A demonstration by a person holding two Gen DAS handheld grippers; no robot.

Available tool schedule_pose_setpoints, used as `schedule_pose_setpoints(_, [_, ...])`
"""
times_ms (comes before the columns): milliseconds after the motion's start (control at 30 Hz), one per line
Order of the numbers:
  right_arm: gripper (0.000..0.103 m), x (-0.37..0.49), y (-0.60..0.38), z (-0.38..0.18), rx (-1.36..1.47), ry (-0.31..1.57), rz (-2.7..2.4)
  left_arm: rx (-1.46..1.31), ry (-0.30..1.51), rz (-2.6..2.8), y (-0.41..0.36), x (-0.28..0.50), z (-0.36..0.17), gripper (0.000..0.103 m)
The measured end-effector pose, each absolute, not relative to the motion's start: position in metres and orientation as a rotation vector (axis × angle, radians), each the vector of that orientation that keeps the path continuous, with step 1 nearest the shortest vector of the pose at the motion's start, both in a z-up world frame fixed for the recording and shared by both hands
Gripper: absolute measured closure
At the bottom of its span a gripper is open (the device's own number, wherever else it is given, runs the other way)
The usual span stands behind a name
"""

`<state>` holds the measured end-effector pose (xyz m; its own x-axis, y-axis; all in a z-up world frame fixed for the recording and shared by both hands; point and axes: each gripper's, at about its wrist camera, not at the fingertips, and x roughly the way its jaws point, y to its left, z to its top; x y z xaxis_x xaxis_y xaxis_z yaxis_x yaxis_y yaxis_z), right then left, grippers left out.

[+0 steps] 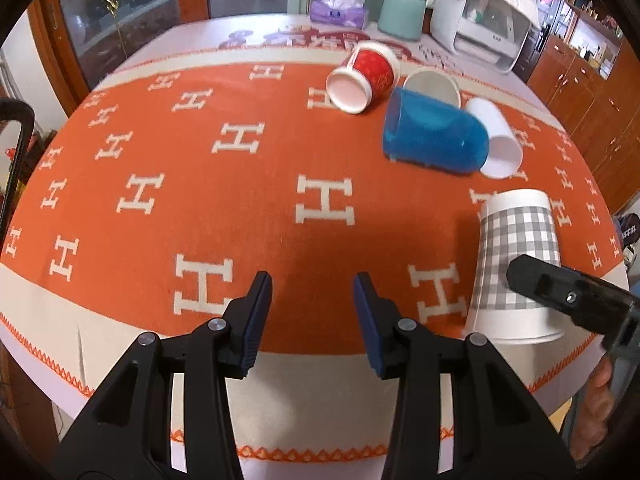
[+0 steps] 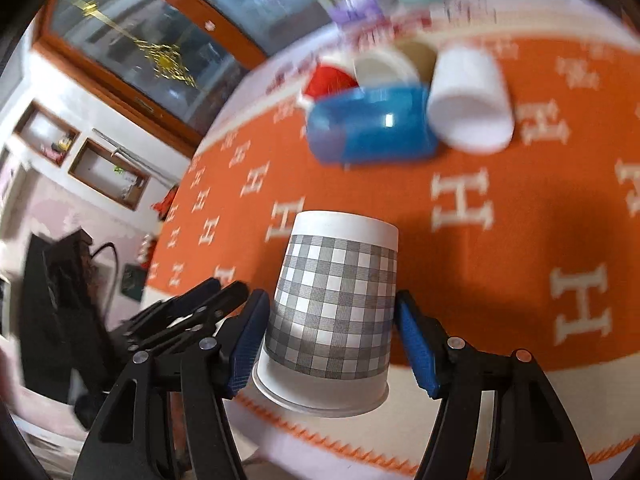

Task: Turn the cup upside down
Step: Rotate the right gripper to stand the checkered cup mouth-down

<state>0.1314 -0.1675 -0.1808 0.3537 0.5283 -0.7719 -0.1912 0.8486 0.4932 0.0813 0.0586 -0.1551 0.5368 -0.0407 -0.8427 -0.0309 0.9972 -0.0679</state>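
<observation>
Blue-padded fingers of your right hand-held gripper (image 2: 330,340) sit on either side of the gingham paper cup (image 2: 334,304); the left pad touches its wall, the right pad stands just off it, so the jaws look parted, not clamping. That cup stands mouth down, base up, at the near edge of the table (image 1: 280,372), its rolled rim on the pale border of the cloth. By that showing the flip looks done for this one, and only letting go and backing off is left. Your left hand-held gripper (image 1: 312,316) hangs wide open over bare cloth, holding nothing.

The cup is thin waxed paper, a tapered cone with a grey check print, so it should crush under a hard squeeze. The orange blanket (image 1: 168,128) under it is woven, soft, patterned with white H letters. Farther off, a blue plastic cup (image 1: 434,138), a white paper cup (image 1: 498,144) and a red paper cup (image 1: 362,78) lie on their sides, bunched together.
</observation>
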Motion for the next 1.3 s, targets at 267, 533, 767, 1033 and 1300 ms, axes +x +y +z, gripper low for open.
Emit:
schedule_pose_setpoints(267, [0.038, 0.105, -0.152, -0.183, 0.084, 0.859, 0.421, -0.083, 0.912, 0.028, 0.051, 0.076, -0.150, 0.064])
schedule_pose_setpoints(533, [0.039, 0.076, -0.137, -0.185, -0.047, 0.785, 0.445, -0.056, 0.877, 0.031, 0.042, 0.066, -0.155, 0.064])
schedule_pose_setpoints(767, [0.038, 0.045, -0.134, -0.189, -0.091, 0.756, 0.452, -0.051, 0.859, 0.047, 0.041, 0.059, -0.157, 0.064])
schedule_pose_setpoints(1033, [0.038, 0.032, -0.129, -0.192, -0.116, 0.759, 0.470, -0.053, 0.874, 0.039, 0.039, 0.052, -0.159, 0.052])
schedule_pose_setpoints(1300, [0.033, 0.024, -0.127, -0.193, -0.124, 0.763, 0.492, -0.052, 0.883, 0.033, 0.038, 0.048, -0.159, 0.042])
